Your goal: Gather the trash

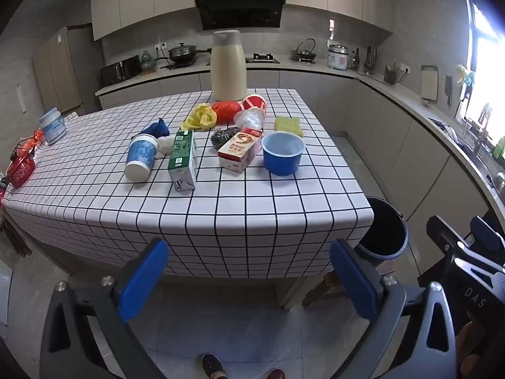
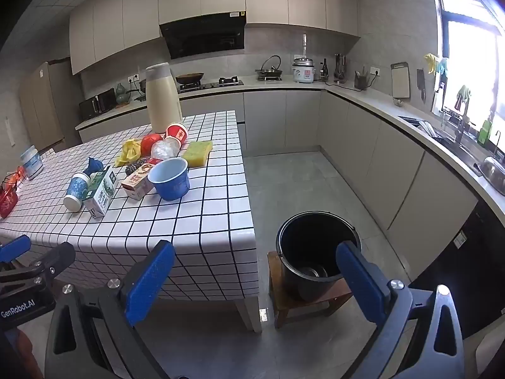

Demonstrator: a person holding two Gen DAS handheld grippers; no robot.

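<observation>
Two cartons lie at centre frame: a green milk carton (image 1: 183, 161) and a red-and-white carton (image 1: 240, 149). Two paper cups: a blue one (image 1: 141, 157) on its side, a red one (image 1: 254, 102). One blue bowl (image 1: 282, 153), one yellow sponge (image 1: 288, 125), one cream jug (image 1: 228, 66), one black bucket (image 2: 317, 246) at lower right.

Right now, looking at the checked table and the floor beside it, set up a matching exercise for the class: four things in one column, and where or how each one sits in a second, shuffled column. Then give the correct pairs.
Things
1. green carton
2. blue bowl
3. black bucket
4. cream jug

Places or states
A. upright at the far edge of the table
B. on a low wooden stool beside the table
C. lying on its side between a tipped blue cup and a red and white box
D. upright with its mouth up, in front of a yellow sponge

Pairs: 1-C, 2-D, 3-B, 4-A
</observation>
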